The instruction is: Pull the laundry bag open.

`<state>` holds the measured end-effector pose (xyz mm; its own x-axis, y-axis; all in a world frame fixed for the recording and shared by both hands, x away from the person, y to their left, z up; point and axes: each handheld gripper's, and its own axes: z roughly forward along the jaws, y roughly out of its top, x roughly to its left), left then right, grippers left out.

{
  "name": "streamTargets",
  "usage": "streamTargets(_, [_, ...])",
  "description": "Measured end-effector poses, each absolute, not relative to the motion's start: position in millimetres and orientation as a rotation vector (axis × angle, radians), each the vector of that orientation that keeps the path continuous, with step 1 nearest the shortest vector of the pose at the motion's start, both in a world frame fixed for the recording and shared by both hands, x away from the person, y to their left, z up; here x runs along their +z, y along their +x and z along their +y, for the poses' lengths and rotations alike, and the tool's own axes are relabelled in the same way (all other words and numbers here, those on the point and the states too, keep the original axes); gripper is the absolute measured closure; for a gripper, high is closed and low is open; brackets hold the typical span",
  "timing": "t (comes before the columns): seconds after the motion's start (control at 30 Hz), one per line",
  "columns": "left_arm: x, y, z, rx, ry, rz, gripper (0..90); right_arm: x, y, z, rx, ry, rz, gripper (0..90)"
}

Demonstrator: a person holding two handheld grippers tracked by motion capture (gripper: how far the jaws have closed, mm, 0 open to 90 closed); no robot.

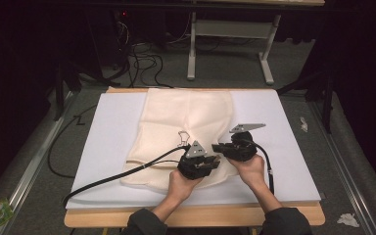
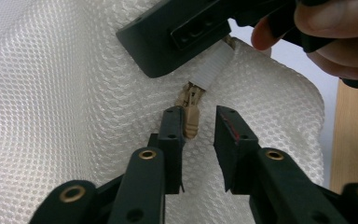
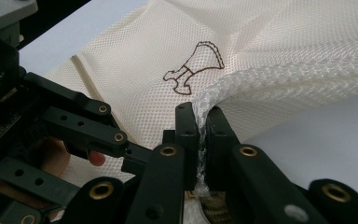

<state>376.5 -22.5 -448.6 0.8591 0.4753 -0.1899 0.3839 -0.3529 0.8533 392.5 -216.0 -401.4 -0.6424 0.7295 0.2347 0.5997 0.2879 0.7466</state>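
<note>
Lying on a white sheet point(image 1: 284, 147) over the wooden worktop point(image 1: 225, 215), the cream mesh laundry bag point(image 1: 186, 117) sits centred; right tool point(image 3: 202, 128) clamps its edge; left tool point(image 2: 200, 133) gapes around the beige zipper pull point(image 2: 191, 122); grey carpeted floor point(image 1: 225, 68), white desk frame point(image 1: 230, 29) beyond.

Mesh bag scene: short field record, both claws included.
surface: white board on wooden table
item: cream mesh bag, brown printed logo
left claw: open, beige zipper pull between the jaws, beside one pad
right claw: shut on the bag's edge
</note>
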Motion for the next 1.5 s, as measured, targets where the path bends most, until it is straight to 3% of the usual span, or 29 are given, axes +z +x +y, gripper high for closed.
streamTargets(0.37, [-449,376,-24,0.119,1.967,0.63,86.0,-402,391,-218,1.292,1.242,2.395,87.5])
streamTargets(1.5, [-437,367,-14,0.148,2.021,0.57,87.0,-410,385,-232,1.246,1.224,2.398,87.9])
